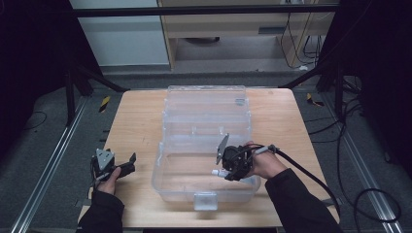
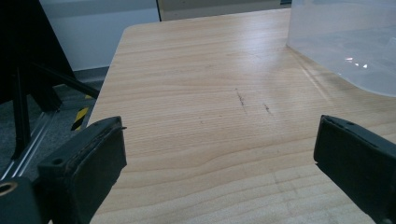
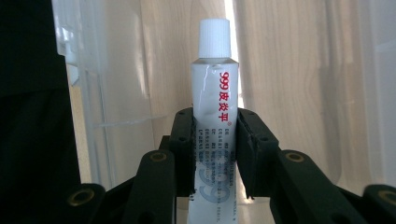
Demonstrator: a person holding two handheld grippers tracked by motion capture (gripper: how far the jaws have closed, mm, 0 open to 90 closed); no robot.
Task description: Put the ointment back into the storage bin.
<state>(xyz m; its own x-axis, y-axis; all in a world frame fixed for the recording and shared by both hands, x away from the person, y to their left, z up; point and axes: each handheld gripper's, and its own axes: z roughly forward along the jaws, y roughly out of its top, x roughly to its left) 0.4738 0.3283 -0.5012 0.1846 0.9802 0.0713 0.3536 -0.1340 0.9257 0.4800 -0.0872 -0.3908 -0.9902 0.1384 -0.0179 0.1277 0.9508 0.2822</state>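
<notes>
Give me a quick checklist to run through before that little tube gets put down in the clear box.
1. Right tool clamped on the ointment tube: ok.
2. White cap on the tube: ok.
3. Clear plastic box open, lid tipped back: ok.
4. Tube over the box's front compartment: ok in the high view.
5. Left tool open, off to the side on the wooden table: ok.
6. Compartment floor free of other things: cannot tell.

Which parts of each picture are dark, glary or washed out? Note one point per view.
High view: dark surroundings, with the lit table bright. Left gripper view: small glints on the clear box, and soft light on the wood. Right gripper view: strong backlight washes out the box wall behind the tube, whose red print stays sharp between the right gripper pads.
</notes>
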